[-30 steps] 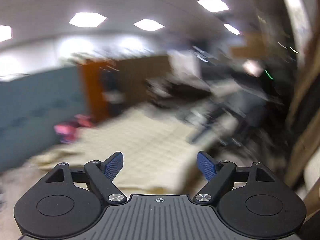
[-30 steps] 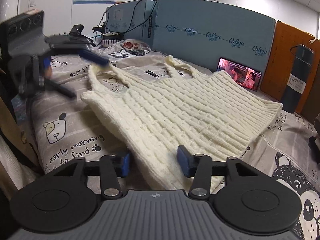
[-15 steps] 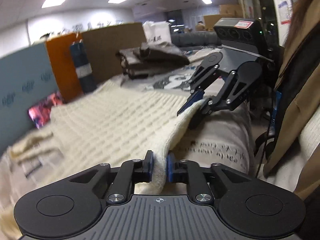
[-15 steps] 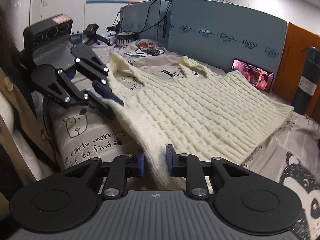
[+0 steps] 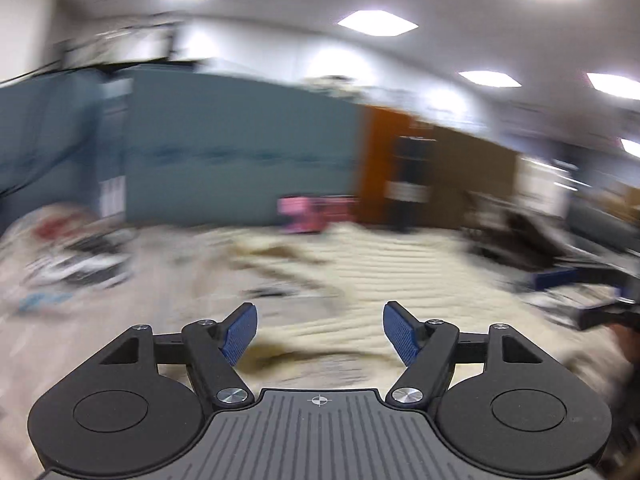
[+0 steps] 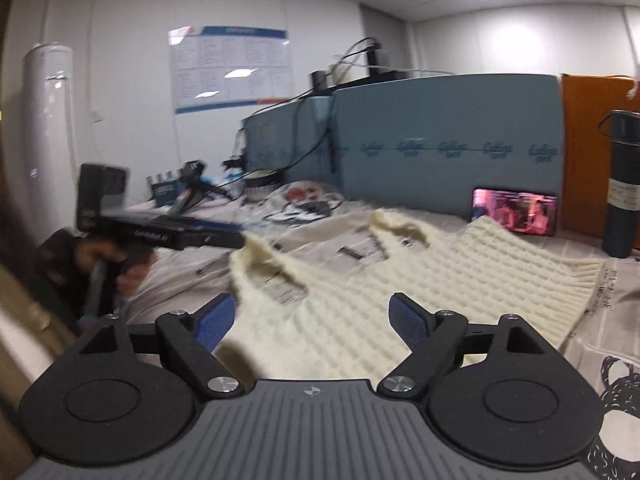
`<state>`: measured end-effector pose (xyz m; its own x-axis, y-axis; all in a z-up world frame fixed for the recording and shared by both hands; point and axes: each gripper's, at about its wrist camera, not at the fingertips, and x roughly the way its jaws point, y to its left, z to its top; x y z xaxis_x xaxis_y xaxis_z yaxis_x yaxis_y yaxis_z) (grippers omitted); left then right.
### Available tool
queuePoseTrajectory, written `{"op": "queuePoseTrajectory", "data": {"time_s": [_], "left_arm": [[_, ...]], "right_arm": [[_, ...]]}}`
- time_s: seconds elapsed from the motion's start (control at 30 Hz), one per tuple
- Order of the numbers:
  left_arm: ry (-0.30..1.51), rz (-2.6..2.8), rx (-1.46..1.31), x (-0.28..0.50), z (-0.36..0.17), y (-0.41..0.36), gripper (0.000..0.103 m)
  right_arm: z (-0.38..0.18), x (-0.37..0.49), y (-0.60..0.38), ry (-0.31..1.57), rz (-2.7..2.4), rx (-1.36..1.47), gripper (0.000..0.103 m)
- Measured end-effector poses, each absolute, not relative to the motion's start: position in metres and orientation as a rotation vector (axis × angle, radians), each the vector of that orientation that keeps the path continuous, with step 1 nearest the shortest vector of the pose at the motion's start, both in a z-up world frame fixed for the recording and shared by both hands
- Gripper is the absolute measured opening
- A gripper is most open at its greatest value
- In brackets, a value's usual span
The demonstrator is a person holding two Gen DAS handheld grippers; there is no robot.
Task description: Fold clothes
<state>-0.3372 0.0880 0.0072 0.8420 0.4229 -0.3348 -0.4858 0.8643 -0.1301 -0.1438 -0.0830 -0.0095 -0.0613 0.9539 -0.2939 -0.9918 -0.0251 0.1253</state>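
Between the blue pads of the right gripper [image 6: 306, 322], whose jaws are opening wide with nothing pinched, the cream waffle-knit sleeveless sweater [image 6: 384, 292] lies spread just ahead on the cartoon-printed bedsheet [image 6: 608, 316]. Left gripper [image 5: 320, 334] is likewise opening and empty over the same knit's blurred edge.

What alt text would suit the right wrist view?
A cream knit vest lies spread on a cartoon-print sheet, seen past the right gripper, whose jaws are opening with nothing pinched. A phone plays video against a blue partition behind.
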Motion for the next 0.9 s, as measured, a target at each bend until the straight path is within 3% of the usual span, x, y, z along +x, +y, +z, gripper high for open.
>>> {"op": "queuePoseTrajectory", "data": {"time_s": [0.3, 0.37, 0.4, 0.5, 0.7, 0.9], "left_arm": [[0.422, 0.649, -0.318, -0.328, -0.01, 0.115, 0.067], [0.448, 0.646, -0.332, -0.323, -0.014, 0.121, 0.043], [0.458, 0.642, -0.337, -0.321, -0.016, 0.124, 0.021], [0.424, 0.62, -0.313, -0.317, -0.01, 0.124, 0.01], [0.285, 0.483, -0.11, -0.296, 0.024, 0.088, 0.011], [0.293, 0.32, 0.072, -0.259, 0.031, 0.042, 0.013]], "right_arm": [[-0.013, -0.138, -0.037, 0.382, 1.433, -0.046, 0.096], [-0.015, -0.136, -0.032, 0.399, 1.429, -0.021, 0.096], [-0.016, -0.135, -0.03, 0.406, 1.424, -0.014, 0.096], [-0.02, -0.132, -0.028, 0.425, 1.393, -0.01, 0.096], [-0.019, -0.126, -0.036, 0.419, 1.351, 0.044, 0.096], [-0.018, -0.119, -0.048, 0.41, 1.29, 0.113, 0.096]]}}
